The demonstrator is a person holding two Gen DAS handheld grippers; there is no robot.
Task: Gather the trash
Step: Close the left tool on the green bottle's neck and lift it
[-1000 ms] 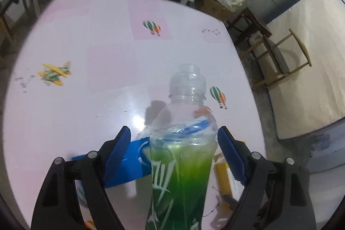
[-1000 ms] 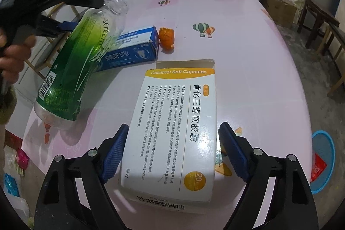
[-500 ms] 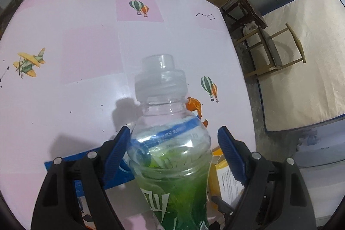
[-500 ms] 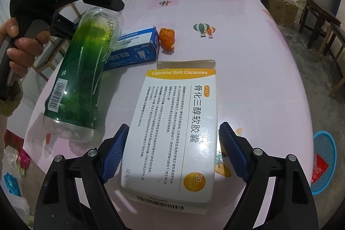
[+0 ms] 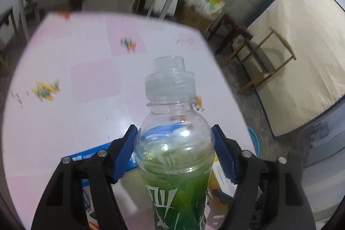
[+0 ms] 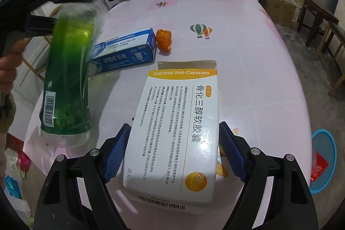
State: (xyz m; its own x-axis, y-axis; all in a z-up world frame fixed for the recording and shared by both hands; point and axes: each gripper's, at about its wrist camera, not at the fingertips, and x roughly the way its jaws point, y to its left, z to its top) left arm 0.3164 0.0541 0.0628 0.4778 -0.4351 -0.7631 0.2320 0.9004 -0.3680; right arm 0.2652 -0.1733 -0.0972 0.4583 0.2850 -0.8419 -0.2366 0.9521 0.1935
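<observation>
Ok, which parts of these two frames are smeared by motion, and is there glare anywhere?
Left wrist view: the table and room behind are streaked, while the green bottle in the left gripper stays fairly sharp, with small highlights on its shoulder. Right wrist view: that bottle is smeared, the capsule box between the right gripper's pads is crisp, with a soft sheen near its lower right.

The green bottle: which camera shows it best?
The right wrist view: the green bottle appears nearly whole from the side, cap to base, barcode included, lifted off the table, though blurred. The left wrist view shows only its cap, neck and upper label, clamped between the left gripper jaws.
</observation>
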